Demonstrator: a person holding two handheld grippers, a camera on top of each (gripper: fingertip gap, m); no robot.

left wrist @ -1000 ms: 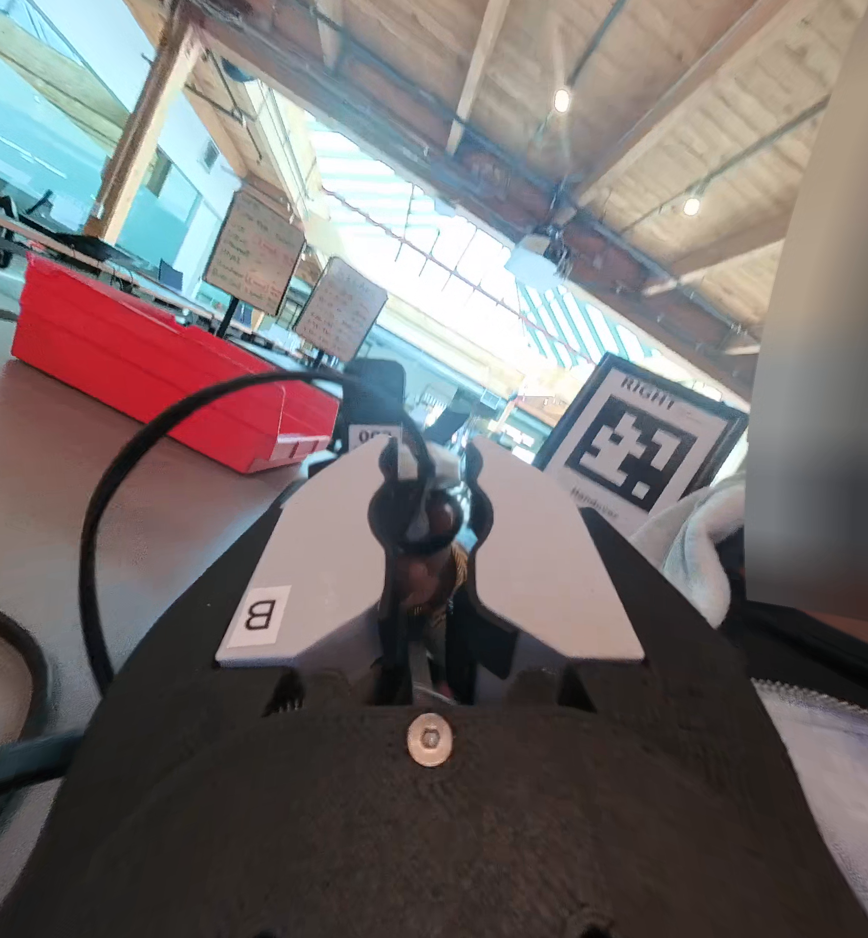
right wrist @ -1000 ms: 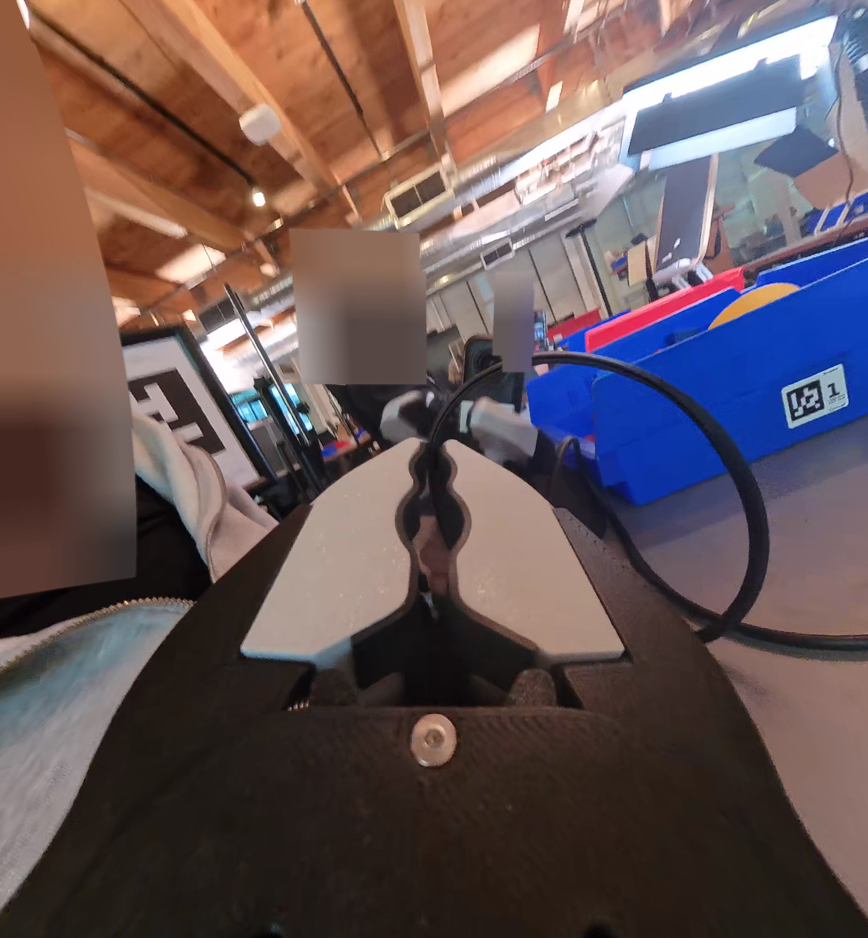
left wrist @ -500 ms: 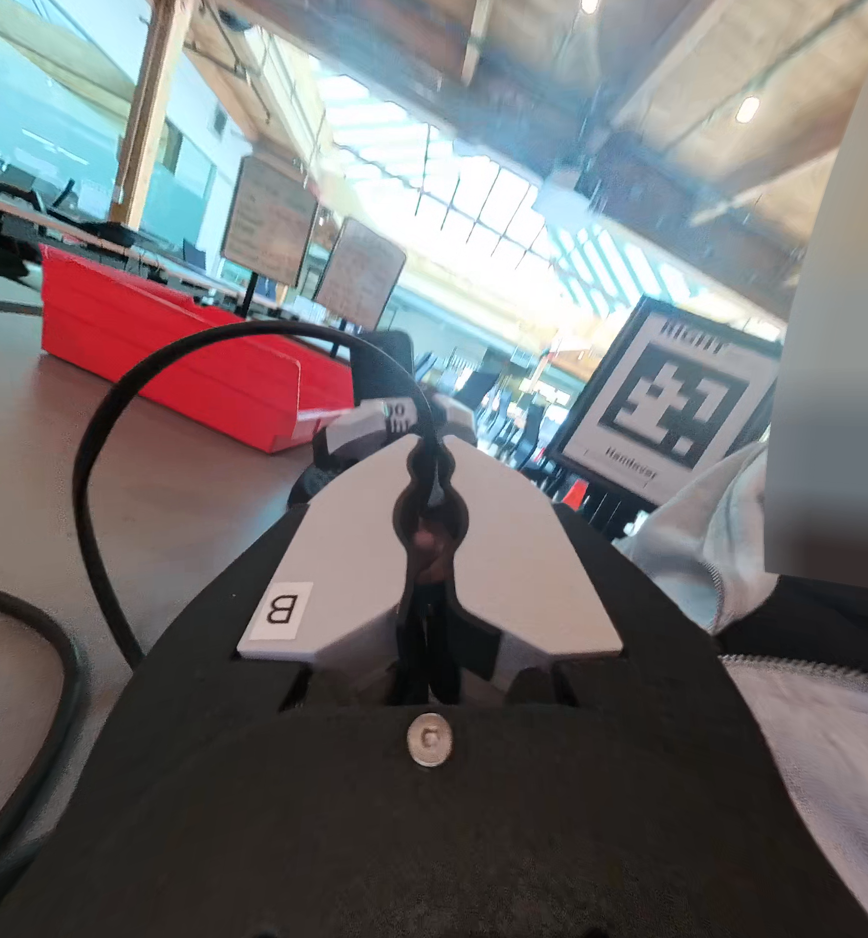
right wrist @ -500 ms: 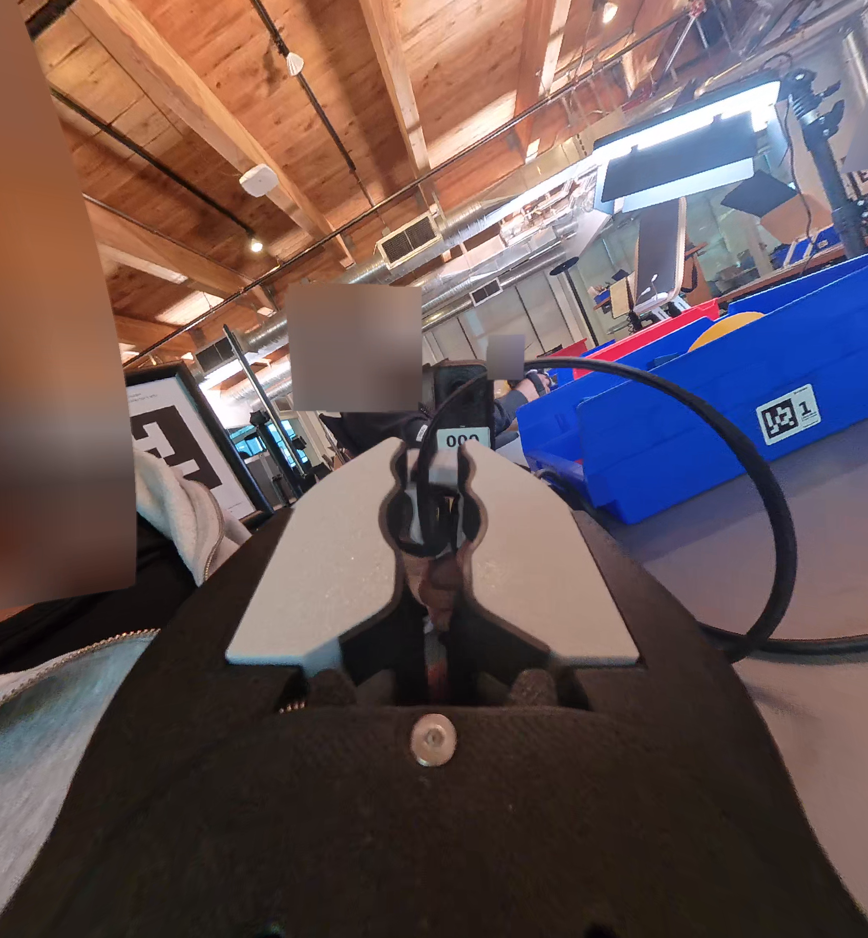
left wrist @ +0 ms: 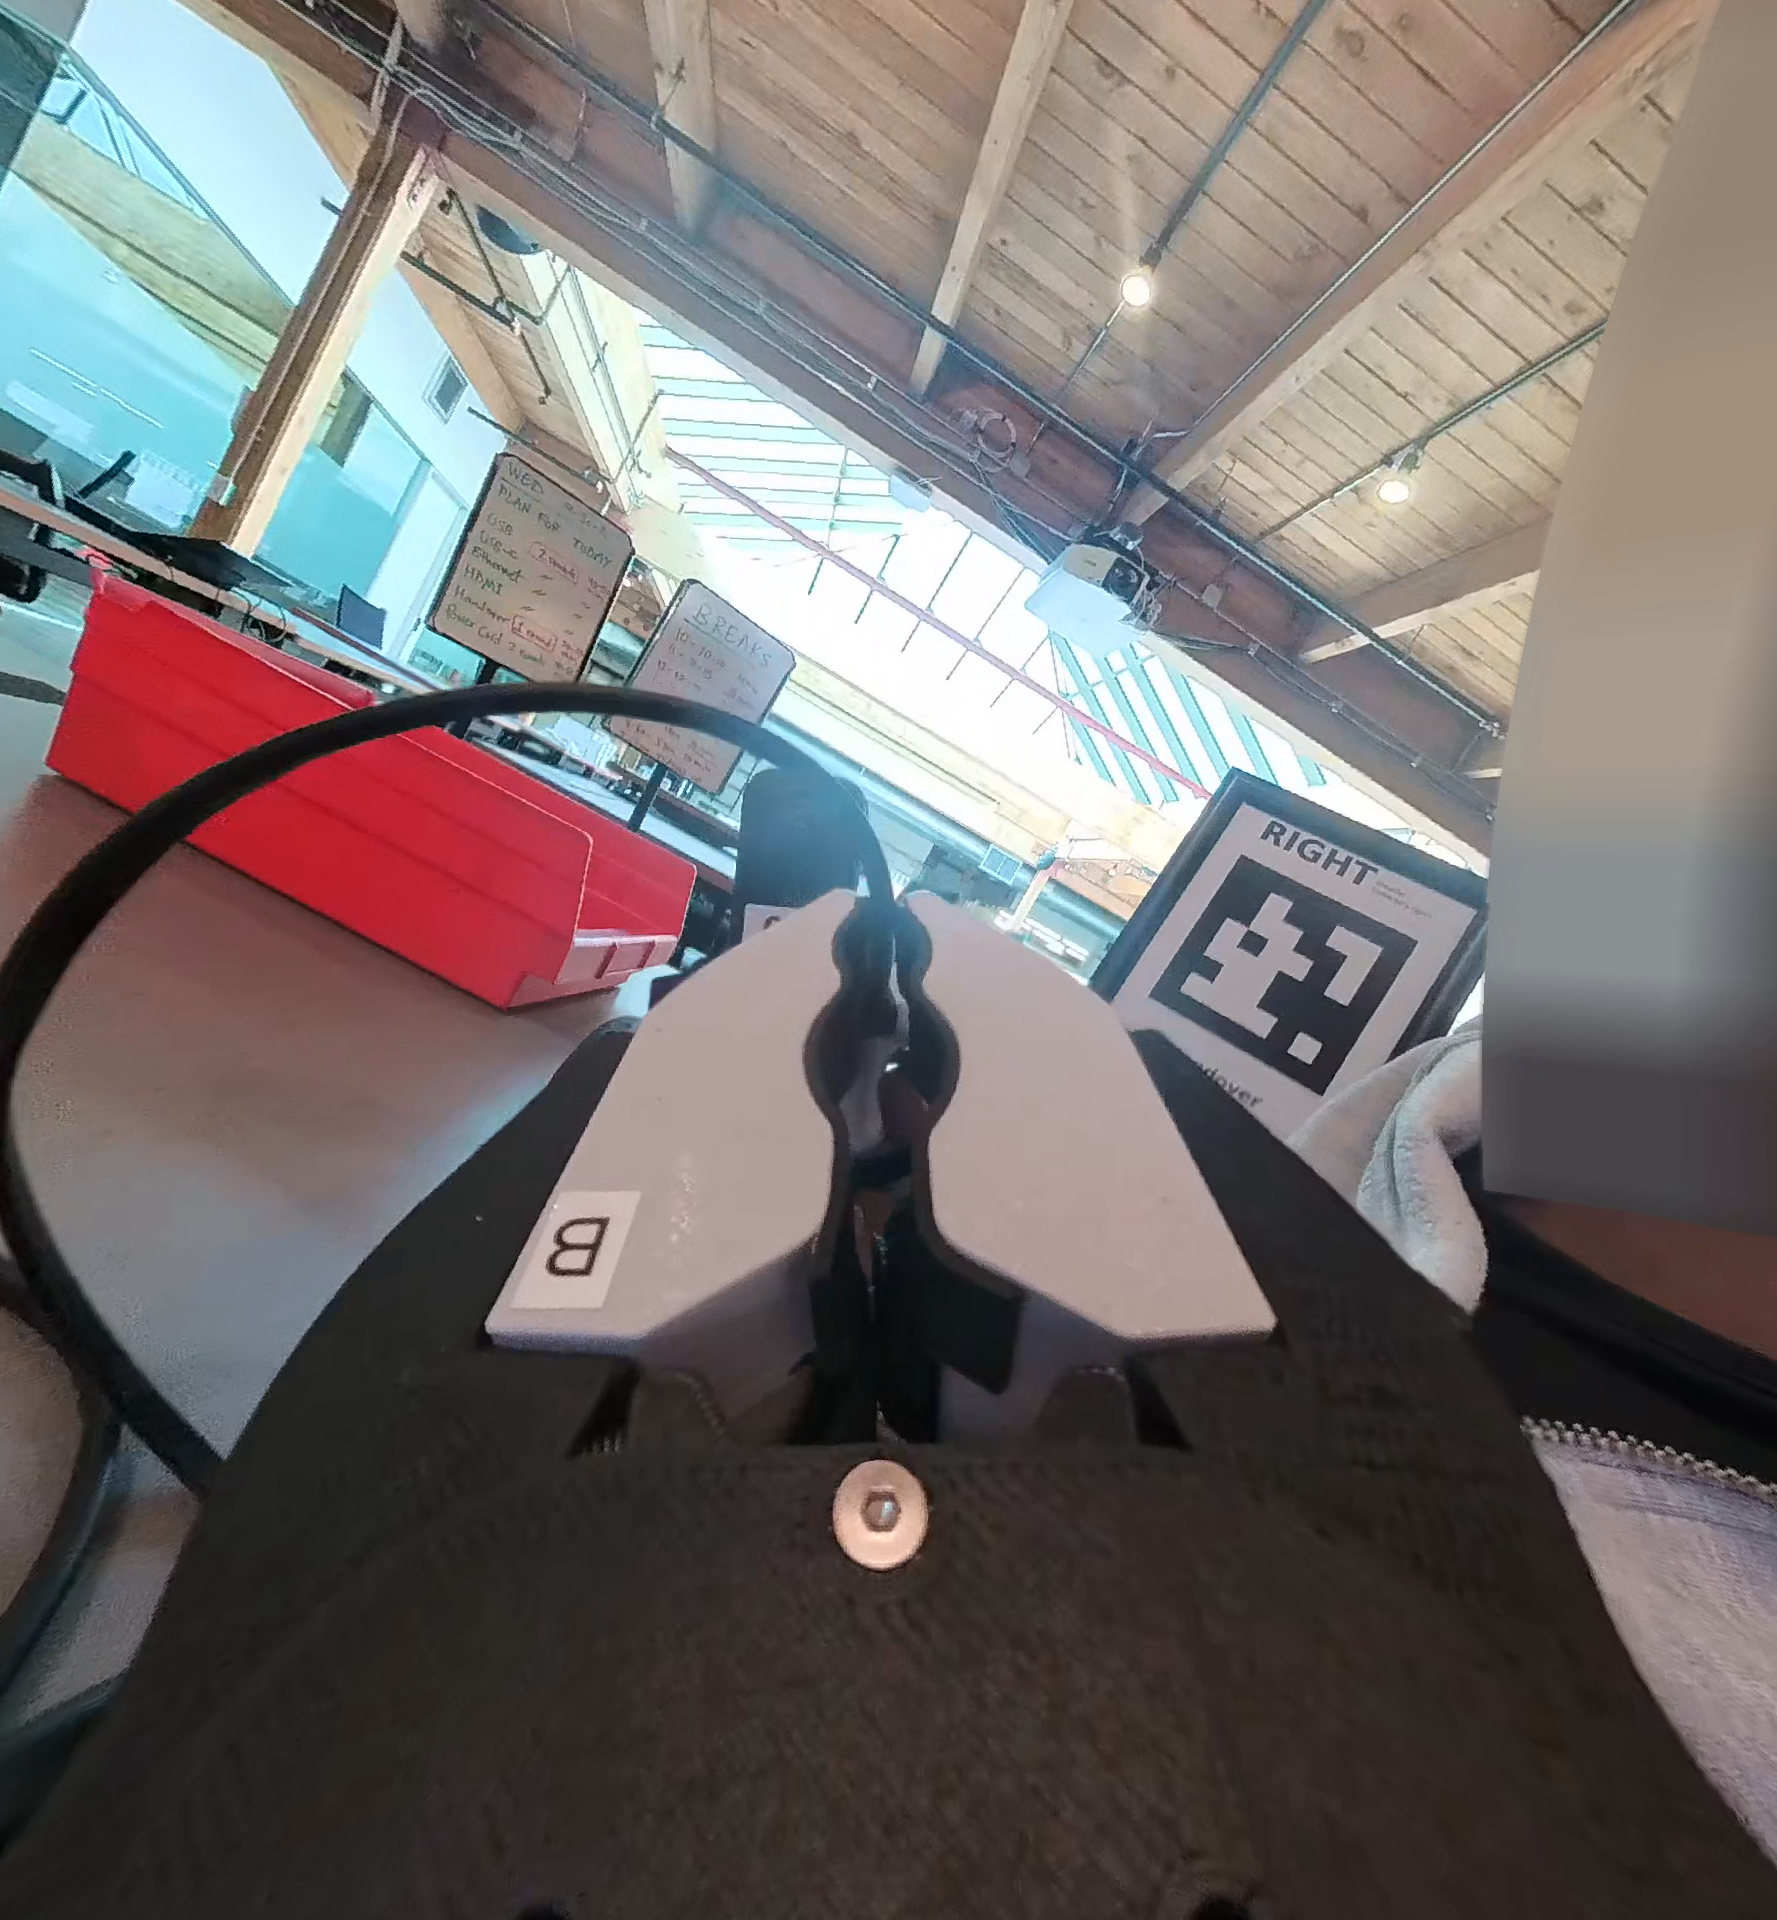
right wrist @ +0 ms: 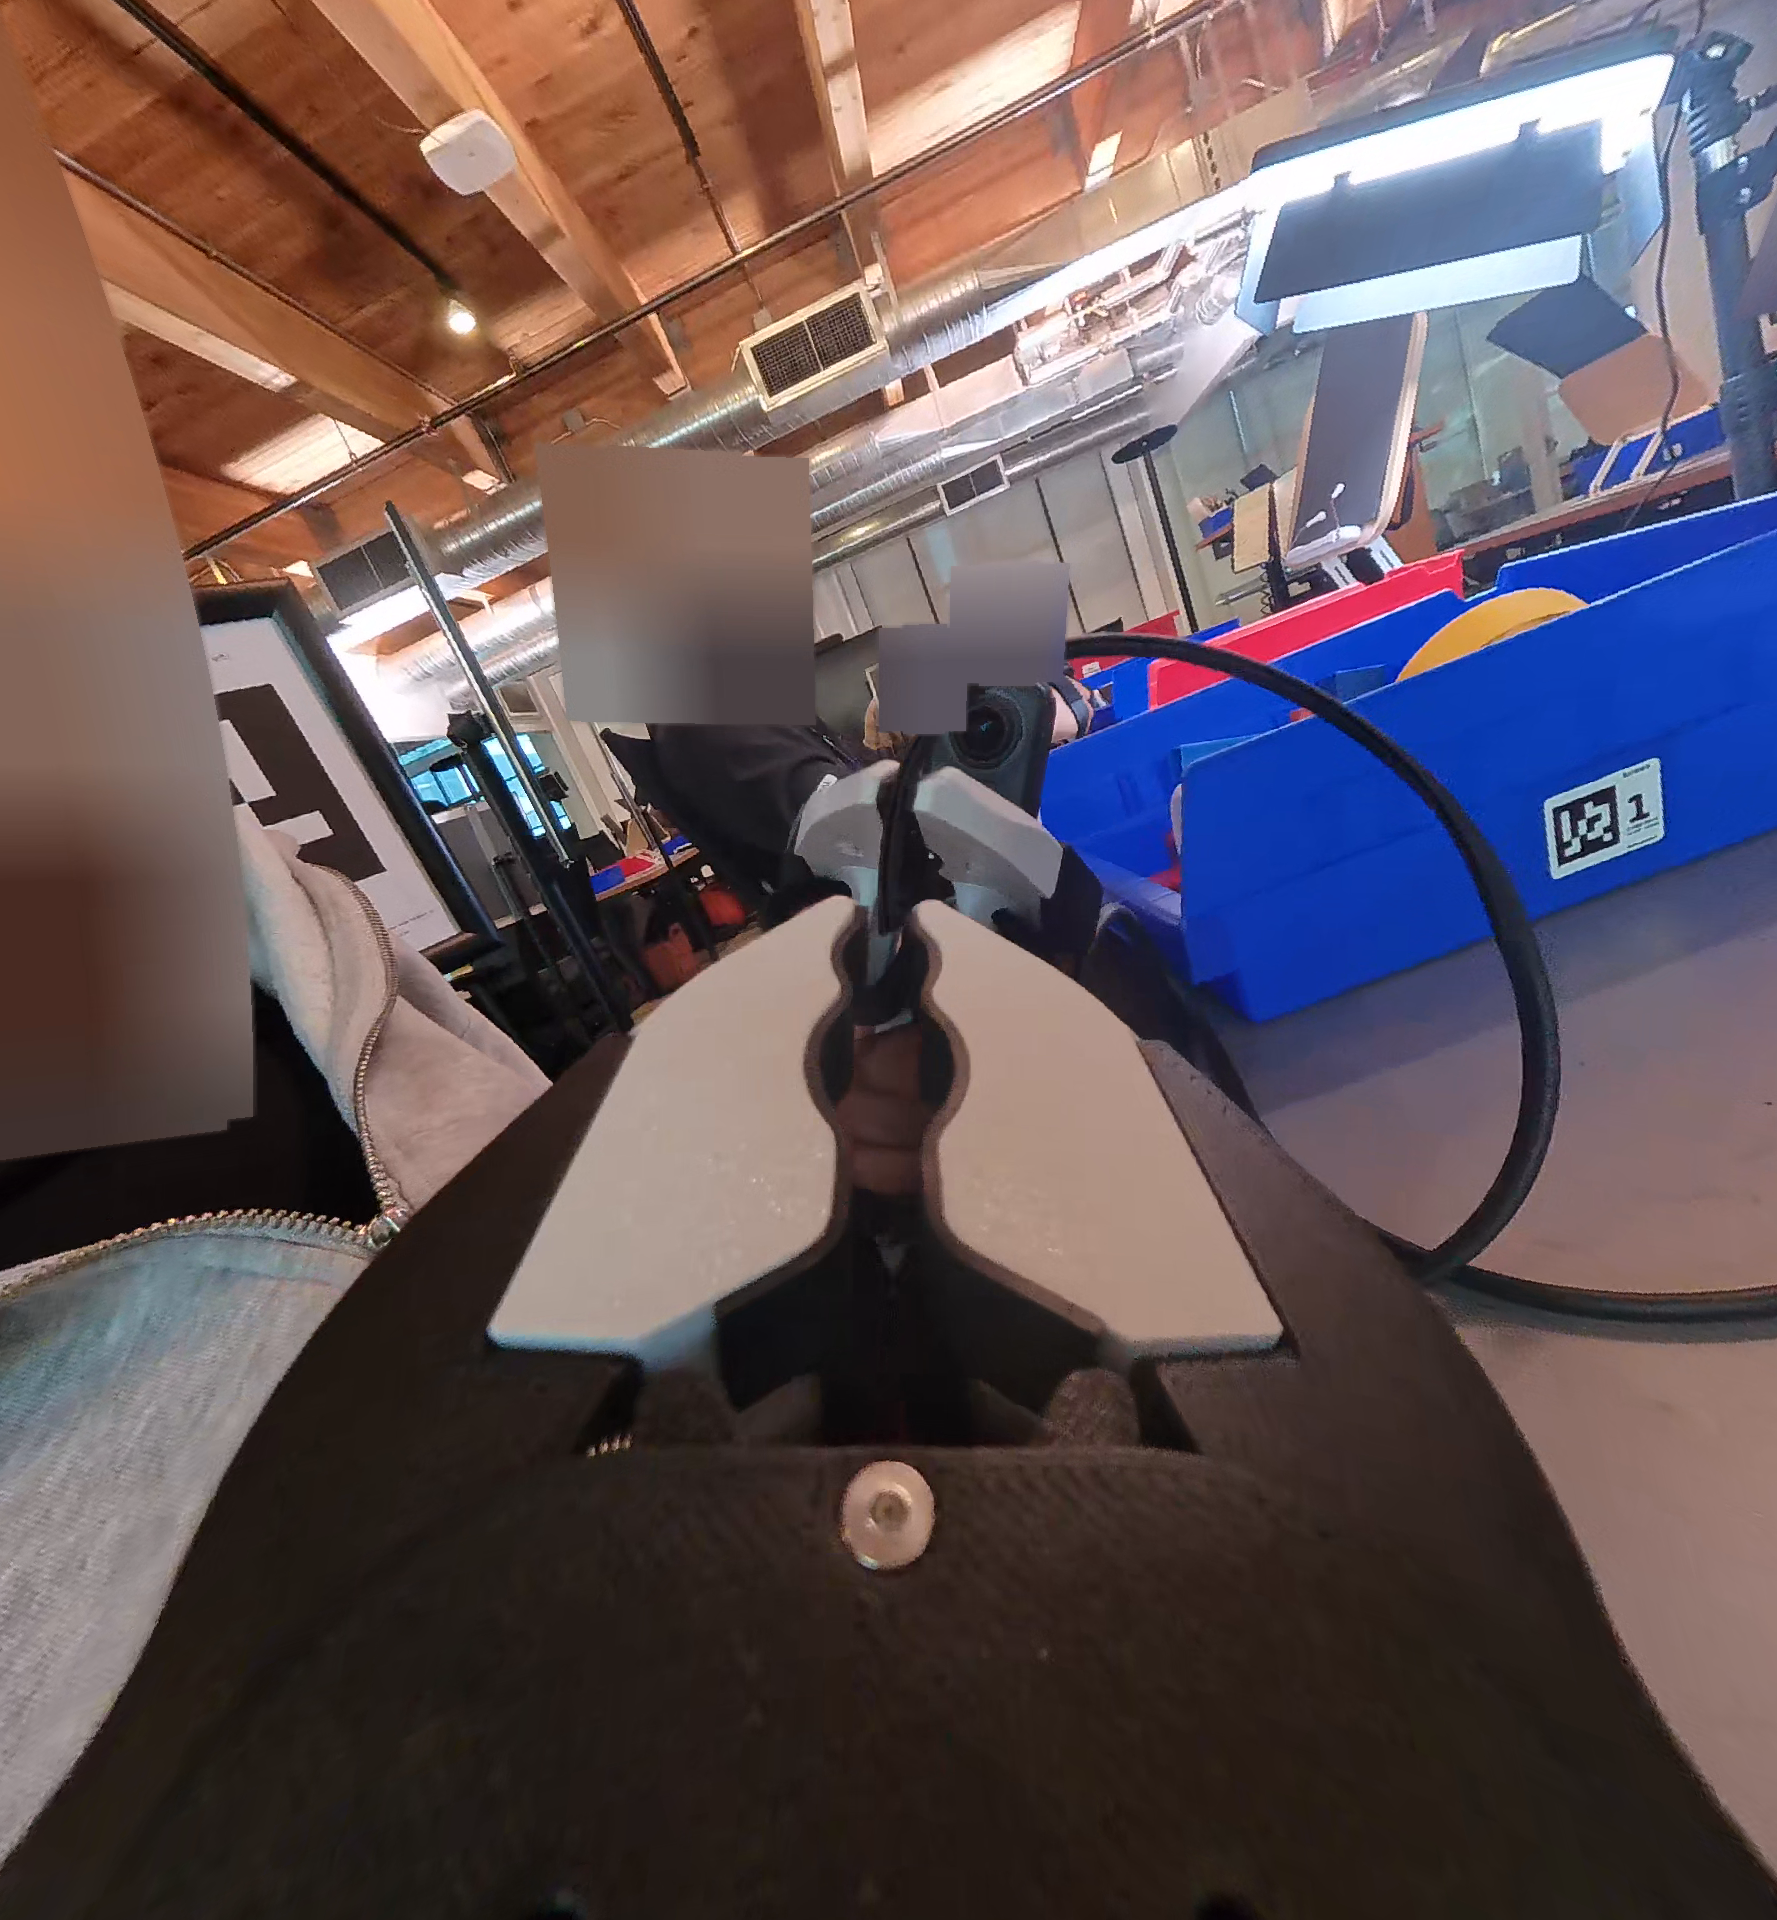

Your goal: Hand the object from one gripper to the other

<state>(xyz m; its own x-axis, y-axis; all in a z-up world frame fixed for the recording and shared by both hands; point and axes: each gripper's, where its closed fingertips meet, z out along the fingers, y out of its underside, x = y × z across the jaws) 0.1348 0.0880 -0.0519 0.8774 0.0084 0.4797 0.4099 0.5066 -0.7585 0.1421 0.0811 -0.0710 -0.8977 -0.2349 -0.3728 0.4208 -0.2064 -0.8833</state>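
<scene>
My right tool [right wrist: 882, 914] has closed again; both it and my left tool [left wrist: 876, 906] now pinch the black cable [right wrist: 1466, 883]. Mid-handover, one tool must next let go.

A cable [left wrist: 84, 894] loops over the bench [left wrist: 240, 1039]; a bin [left wrist: 364, 821] sits behind it, a framed marker [left wrist: 1289, 956] to the right.

Both wrist views low, upward-tilted, facing each other; share black cable [left wrist: 53, 987].

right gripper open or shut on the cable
Shut on the cable: the right gripper has its grey fingers nearly meeting at the tips, with the black cable pinched between them.
</scene>
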